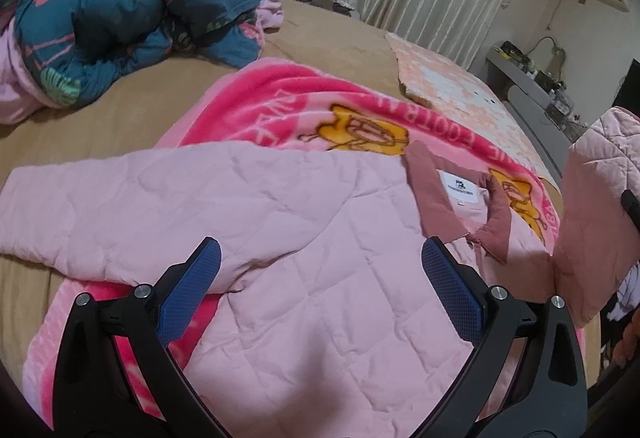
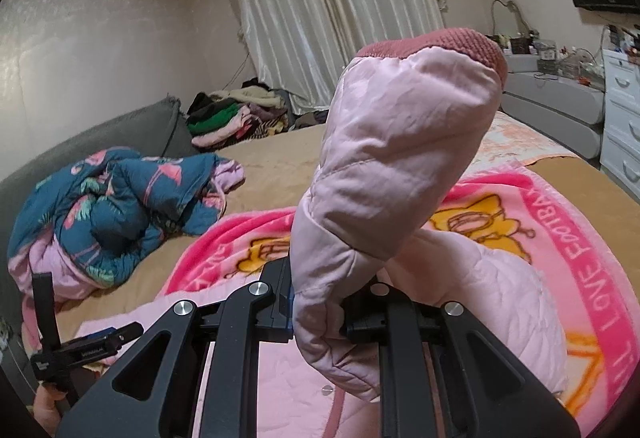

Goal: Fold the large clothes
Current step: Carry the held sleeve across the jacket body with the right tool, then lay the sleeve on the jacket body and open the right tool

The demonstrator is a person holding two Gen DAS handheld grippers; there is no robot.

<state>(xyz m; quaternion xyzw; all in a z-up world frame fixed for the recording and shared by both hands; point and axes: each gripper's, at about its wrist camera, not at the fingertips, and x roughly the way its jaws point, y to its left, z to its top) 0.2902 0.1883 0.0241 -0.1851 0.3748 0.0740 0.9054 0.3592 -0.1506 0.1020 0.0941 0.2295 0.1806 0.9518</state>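
Note:
A pale pink quilted jacket (image 1: 304,238) lies spread on a bright pink cartoon blanket (image 1: 280,106) on the bed, its darker pink collar (image 1: 452,198) and white label at the right. My left gripper (image 1: 320,262) hovers open just above the jacket's body, blue pads wide apart with nothing between them. My right gripper (image 2: 316,302) is shut on the jacket's sleeve (image 2: 400,158), which stands lifted above the blanket with its knitted dark pink cuff (image 2: 440,42) on top. That raised sleeve (image 1: 596,206) also shows at the right edge of the left wrist view.
A crumpled teal floral quilt (image 1: 132,6) sits at the bed's far left. A pile of folded clothes (image 2: 240,114) lies by the curtain. A peach patterned cloth (image 1: 452,86) covers the bed's far right. A grey bench and white drawers (image 2: 620,110) stand beyond.

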